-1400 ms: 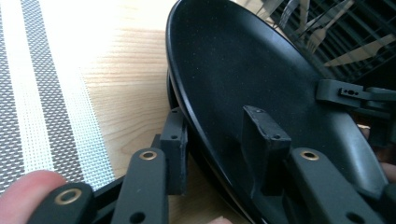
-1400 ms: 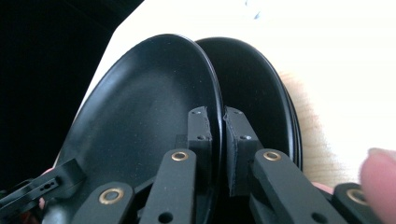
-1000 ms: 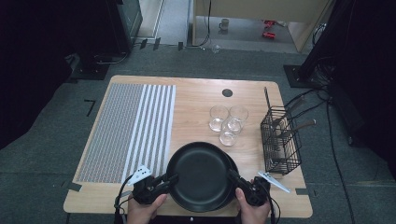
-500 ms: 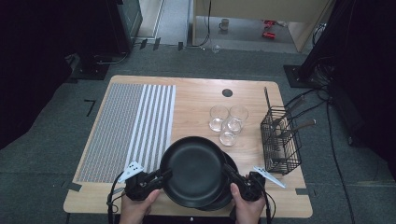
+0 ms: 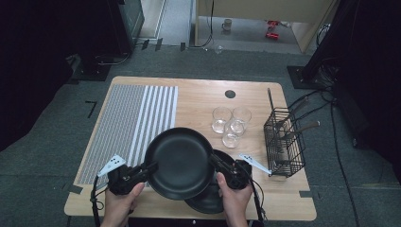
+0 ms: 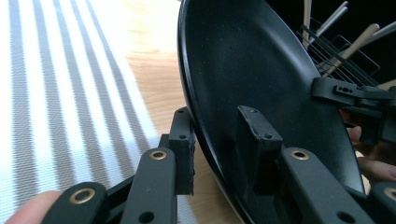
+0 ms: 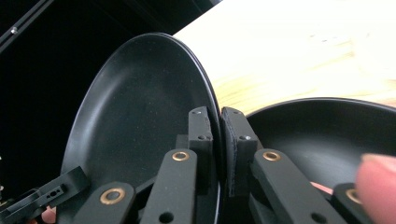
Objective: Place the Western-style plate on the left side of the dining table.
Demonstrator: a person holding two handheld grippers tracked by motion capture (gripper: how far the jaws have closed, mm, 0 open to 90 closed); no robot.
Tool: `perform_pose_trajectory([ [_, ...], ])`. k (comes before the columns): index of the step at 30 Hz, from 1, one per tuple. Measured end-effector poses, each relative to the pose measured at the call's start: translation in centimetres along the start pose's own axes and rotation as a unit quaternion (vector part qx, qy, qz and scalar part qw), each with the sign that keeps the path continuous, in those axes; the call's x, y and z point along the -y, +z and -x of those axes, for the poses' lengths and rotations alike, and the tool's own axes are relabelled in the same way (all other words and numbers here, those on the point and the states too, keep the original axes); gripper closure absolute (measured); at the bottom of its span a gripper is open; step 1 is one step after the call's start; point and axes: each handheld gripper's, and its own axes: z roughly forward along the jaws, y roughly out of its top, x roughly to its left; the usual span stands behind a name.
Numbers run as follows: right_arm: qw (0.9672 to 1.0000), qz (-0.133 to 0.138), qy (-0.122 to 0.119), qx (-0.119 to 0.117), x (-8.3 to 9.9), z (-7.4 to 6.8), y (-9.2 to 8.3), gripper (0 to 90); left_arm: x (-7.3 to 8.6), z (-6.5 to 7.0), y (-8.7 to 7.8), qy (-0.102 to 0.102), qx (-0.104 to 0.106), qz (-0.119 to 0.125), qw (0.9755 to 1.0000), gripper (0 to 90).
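Fingers of both grippers — left gripper (image 5: 150, 168), right gripper (image 5: 213, 160) — are clamped on the upper black plate's (image 5: 178, 162) rim, at 9 and 3 o'clock.

Black plate (image 6: 261, 70) rim between left gripper (image 6: 217, 149) fingers (image 6: 254, 140)

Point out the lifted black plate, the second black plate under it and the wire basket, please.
lifted black plate (image 5: 179, 161), high view, middle of its inner face
second black plate (image 5: 208, 203), high view, near rim
wire basket (image 5: 283, 142), high view, side mesh
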Motion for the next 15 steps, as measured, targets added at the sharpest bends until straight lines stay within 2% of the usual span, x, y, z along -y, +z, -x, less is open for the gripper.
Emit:
perform_pose_trajectory([
  [8, 1.0, -0.008, -0.002, -0.005, 0.0, -1.5, 2.4, 84.1, -1.7, -2.7, -1.0, -0.006, -0.007, -0.008, 0.9999, 69.0],
  [10, 0.9999, -0.011, -0.004, -0.006, -0.1, -2.3, 3.4, 84.2, -2.2, -3.3, -1.2, -0.007, -0.008, -0.012, 0.9999, 69.0],
  [15, 0.9998, -0.011, -0.008, -0.011, -0.3, -3.2, 4.6, 84.2, -3.2, -4.6, -1.9, -0.008, -0.015, -0.007, 0.9998, 69.0],
])
